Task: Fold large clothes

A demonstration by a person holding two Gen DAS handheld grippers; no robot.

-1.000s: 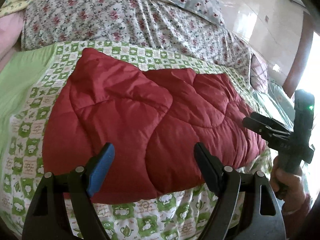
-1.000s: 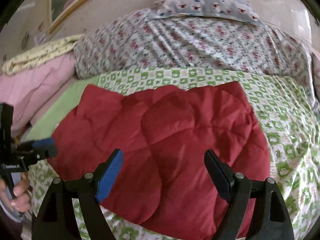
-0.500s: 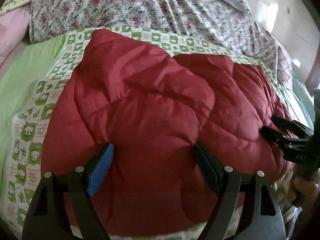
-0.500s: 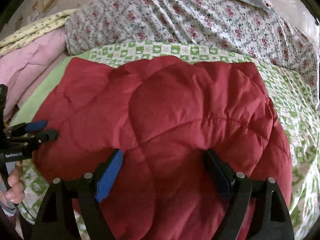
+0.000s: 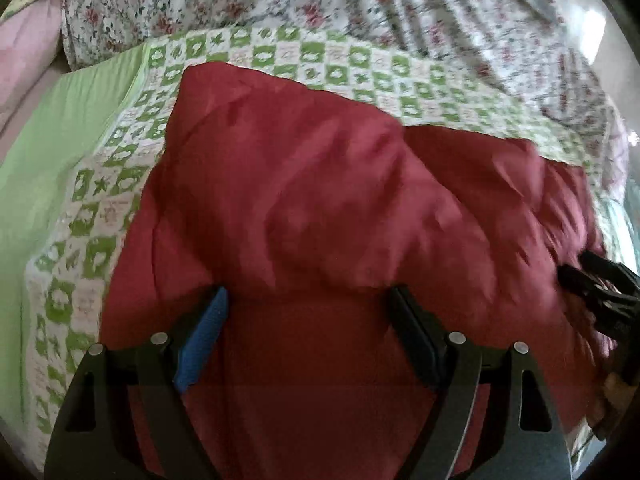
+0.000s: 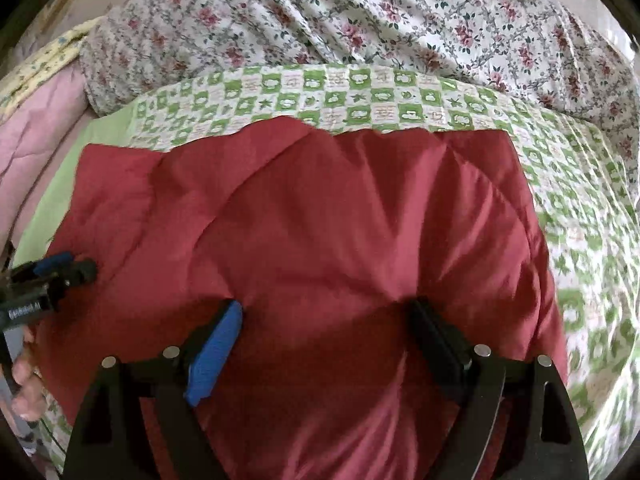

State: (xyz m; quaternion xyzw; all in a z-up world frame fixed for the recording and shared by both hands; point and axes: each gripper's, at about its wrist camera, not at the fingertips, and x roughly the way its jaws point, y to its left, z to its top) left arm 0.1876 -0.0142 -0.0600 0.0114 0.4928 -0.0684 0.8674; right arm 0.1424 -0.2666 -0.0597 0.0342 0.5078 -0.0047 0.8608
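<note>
A dark red quilted garment lies folded on the green-and-white patterned bed cover. It also fills the right wrist view. My left gripper is open, its fingers spread over the garment's near left part and pressed against the fabric. My right gripper is open over the garment's near right part. The right gripper shows at the right edge of the left wrist view, and the left gripper shows at the left edge of the right wrist view.
A floral duvet is heaped behind the garment. Pink bedding and a plain green sheet lie to the left. The patterned cover extends to the right.
Both grippers have moved down and forward from the bed's near edge onto the red garment, which now fills more of each view. Both stayed open.
</note>
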